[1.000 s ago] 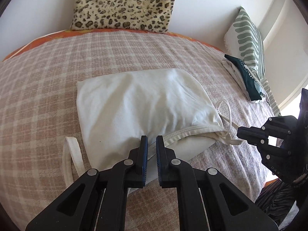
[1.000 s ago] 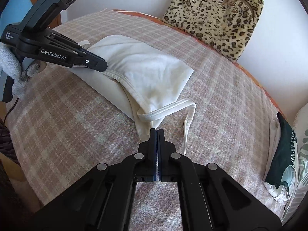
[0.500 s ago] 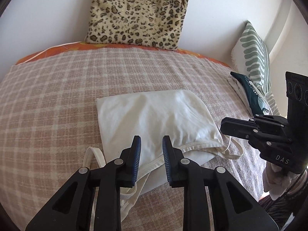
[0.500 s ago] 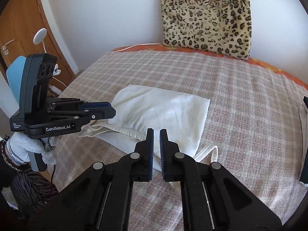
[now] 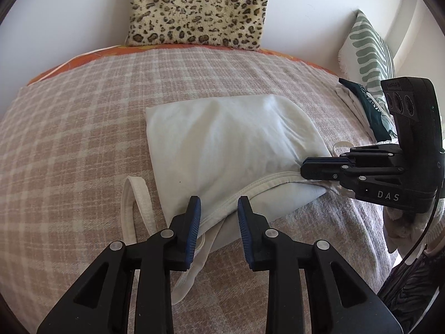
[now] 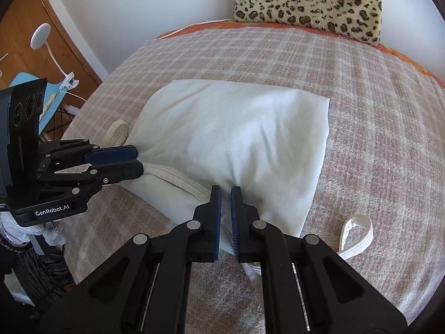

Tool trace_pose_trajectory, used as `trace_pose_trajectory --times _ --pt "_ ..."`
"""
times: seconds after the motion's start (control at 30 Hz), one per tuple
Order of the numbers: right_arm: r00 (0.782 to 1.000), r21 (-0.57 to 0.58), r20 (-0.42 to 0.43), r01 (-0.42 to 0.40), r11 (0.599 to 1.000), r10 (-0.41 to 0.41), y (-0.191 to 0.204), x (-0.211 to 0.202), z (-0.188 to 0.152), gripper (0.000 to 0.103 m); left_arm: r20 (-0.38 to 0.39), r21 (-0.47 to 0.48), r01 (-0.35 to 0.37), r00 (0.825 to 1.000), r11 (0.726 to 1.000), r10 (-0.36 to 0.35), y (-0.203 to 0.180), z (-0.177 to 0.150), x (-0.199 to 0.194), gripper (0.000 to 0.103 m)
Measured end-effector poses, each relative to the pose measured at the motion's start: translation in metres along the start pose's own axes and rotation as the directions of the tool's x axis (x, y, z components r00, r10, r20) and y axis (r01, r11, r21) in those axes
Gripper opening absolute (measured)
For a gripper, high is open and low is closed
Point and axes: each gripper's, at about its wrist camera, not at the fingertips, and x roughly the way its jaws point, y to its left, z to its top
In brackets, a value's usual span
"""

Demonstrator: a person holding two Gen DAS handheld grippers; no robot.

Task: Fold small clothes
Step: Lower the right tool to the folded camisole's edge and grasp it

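Jaws of the left gripper (image 5: 218,217) were opening over the white top's (image 5: 228,144) neckline; the right gripper (image 6: 225,208), moved to its hem, seemingly pinched cloth.

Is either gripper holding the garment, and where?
Seemingly the right gripper, pinching the near hem of the white garment; the left gripper, jaws opening, straddles the hem unpressed.

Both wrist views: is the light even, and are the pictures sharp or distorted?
Left wrist view: sharp, soft daylight, fisheye bends the checked bed cover, corners black. Right wrist view: equally sharp, white garment bright but not glaring, faint shadow beneath the right gripper.
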Motion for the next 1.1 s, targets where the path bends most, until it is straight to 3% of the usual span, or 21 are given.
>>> trace_pose_trajectory --times 0.07,0.2,0.27,0.3,0.47,0.63,0.8,0.93,1.1 --pt "1.0 0.013 0.005 -0.022 1.0 0.022 -0.004 -0.005 -0.002 0.01 0.0 0.006 -0.021 1.0 1.0 0.021 -0.002 -0.002 -0.003 0.041" --pt "0.998 0.042 0.026 -0.054 0.998 0.053 -0.01 -0.014 -0.002 0.018 0.003 0.028 -0.041 0.999 0.999 0.041 -0.004 -0.007 -0.006 0.042" --pt "0.997 0.056 0.047 -0.069 0.996 0.067 -0.012 -0.016 0.001 0.033 0.002 0.034 -0.047 0.999 0.998 0.047 -0.004 -0.008 -0.007 0.046" --pt "0.996 0.06 0.058 -0.078 0.995 0.075 -0.013 -0.019 0.002 0.036 -0.001 0.036 -0.046 0.999 0.998 0.046 -0.004 -0.008 -0.007 0.048" --pt "0.992 0.075 0.101 -0.082 0.994 0.074 -0.016 -0.026 0.01 0.053 -0.005 0.011 -0.029 1.0 1.0 0.029 -0.001 -0.008 -0.009 0.049" --pt "0.991 0.132 0.118 -0.08 0.988 0.065 -0.029 -0.028 0.014 0.059 -0.005 -0.082 0.034 0.999 0.996 -0.035 0.017 -0.007 -0.016 0.049" --pt "0.989 0.195 0.137 -0.086 0.977 0.06 -0.045 -0.032 0.016 0.062 0.048 -0.273 0.148 0.989 0.951 -0.14 0.053 0.0 -0.029 0.049" --pt "0.986 0.245 0.157 -0.099 0.965 0.061 -0.059 -0.036 0.018 0.065 0.087 -0.366 0.223 0.975 0.903 -0.205 0.071 0.001 -0.034 0.05" --pt "0.983 0.321 0.163 -0.137 0.937 0.088 -0.082 -0.034 0.018 0.066 0.076 -0.452 0.275 0.96 0.849 -0.271 0.077 -0.006 -0.022 0.05"
